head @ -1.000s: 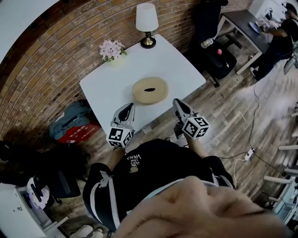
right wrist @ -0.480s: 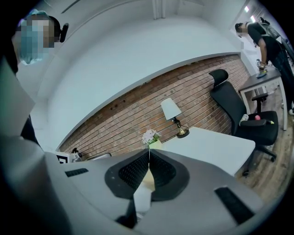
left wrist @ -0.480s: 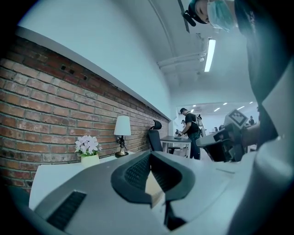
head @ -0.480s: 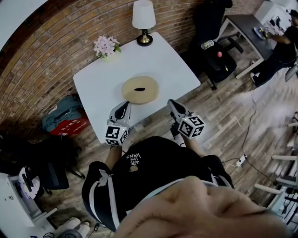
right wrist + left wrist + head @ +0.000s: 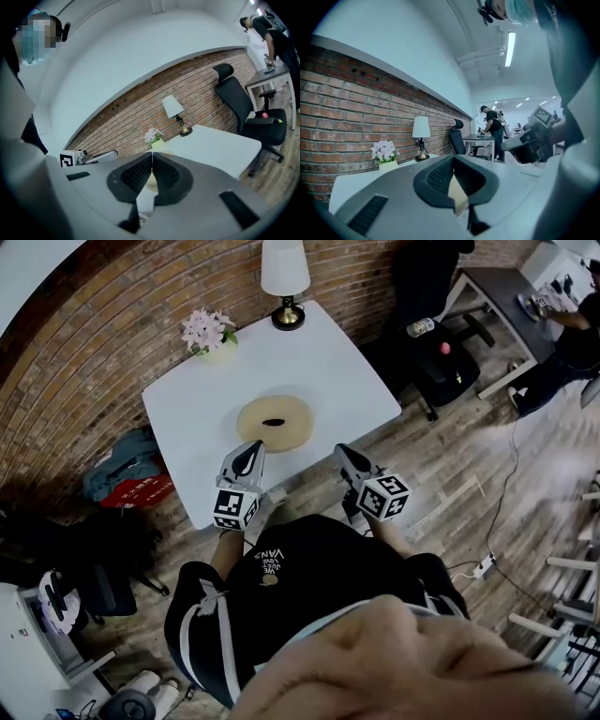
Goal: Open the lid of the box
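Observation:
A round tan box (image 5: 274,423) with a dark slot in its lid lies flat on the white table (image 5: 319,371), near the front edge. My left gripper (image 5: 252,449) hovers just short of the box's near left side, jaws shut and empty. My right gripper (image 5: 341,453) hangs over the table's front edge to the right of the box, also shut and empty. In the left gripper view the shut left gripper (image 5: 453,158) shows only a tan sliver of the box (image 5: 457,194) below its tips. The right gripper (image 5: 151,154) points at the table (image 5: 220,145).
A lamp (image 5: 284,273) and a pot of pale flowers (image 5: 208,332) stand at the table's far edge by the brick wall. Bags (image 5: 131,479) lie on the floor to the left. A black office chair (image 5: 441,357) and a desk with a person (image 5: 572,329) are at the right.
Both grippers have crept forward and slightly down toward the table's front edge, jaws staying shut. In the head view the table and box have slid left.

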